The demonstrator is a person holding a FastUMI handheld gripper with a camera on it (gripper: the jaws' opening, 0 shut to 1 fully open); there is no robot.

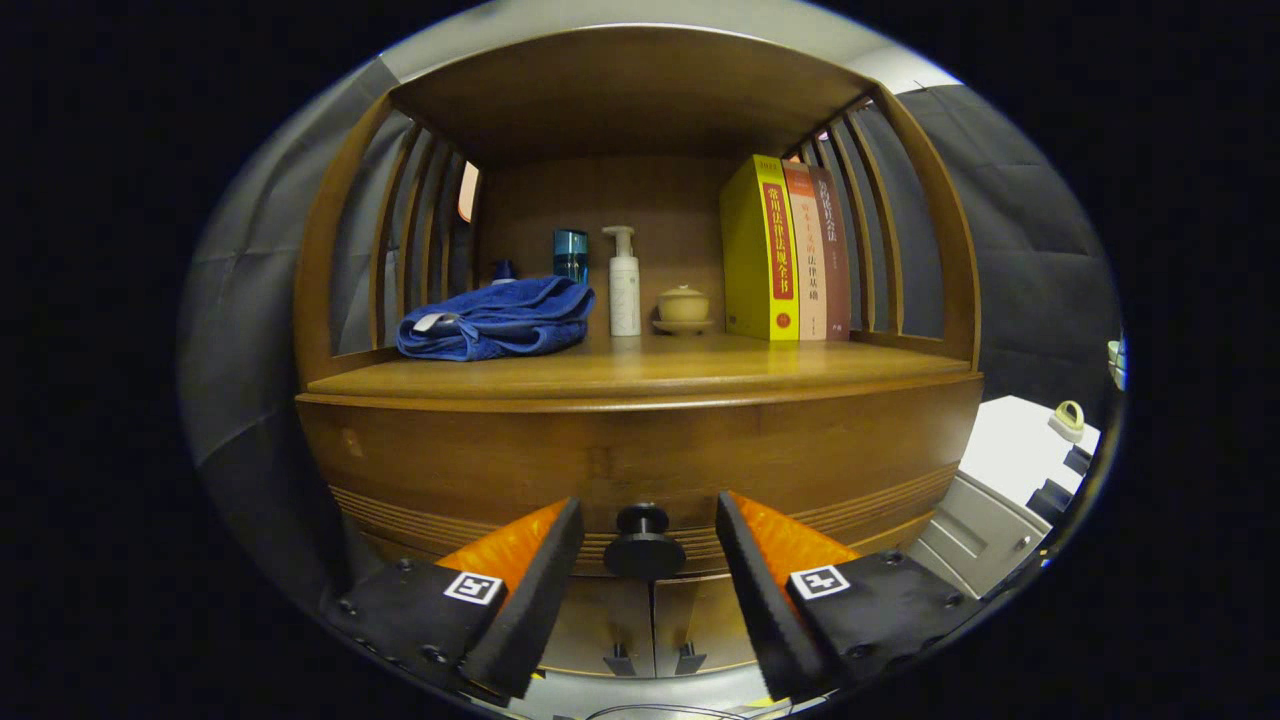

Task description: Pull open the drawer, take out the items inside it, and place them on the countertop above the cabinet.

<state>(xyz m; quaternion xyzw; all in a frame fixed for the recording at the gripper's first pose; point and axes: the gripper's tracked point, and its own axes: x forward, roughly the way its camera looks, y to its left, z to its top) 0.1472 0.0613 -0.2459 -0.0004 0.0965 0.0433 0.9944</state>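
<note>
Gripper view, entry as dialogue.

A: Claw [645, 560] state?

B: Spread wide, holding nothing. The round black drawer knob [643, 543] sits between the two fingers, a gap on each side, neither pad touching it.

A: Drawer?

B: The curved brown wooden drawer front [640, 455] looks fully closed, flush under the tabletop [640, 372]. Its contents are hidden. Judgement: the opening step has not started.

A: How to do it well?

B: Stay centred on the knob, close both fingers behind its wide head on the narrower neck, then pull straight back along the drawer's travel. An off-axis pull could bind the drawer or slip off the knob.

A: Landing surface?

B: The tabletop is a wooden shelf bay with slatted sides. A folded blue towel [495, 318] lies at one side; behind it stand a blue tumbler [571, 255] and a white pump bottle [624, 282]. Next along come a small tan lidded cup on a saucer [683, 306], then three upright books, the thickest one yellow [760, 248]. The front strip is bare, good for placing.

A: Room?

B: Two lower cabinet doors [650, 620] under the drawer; a white unit [1000, 480] stands off to the side.
</note>
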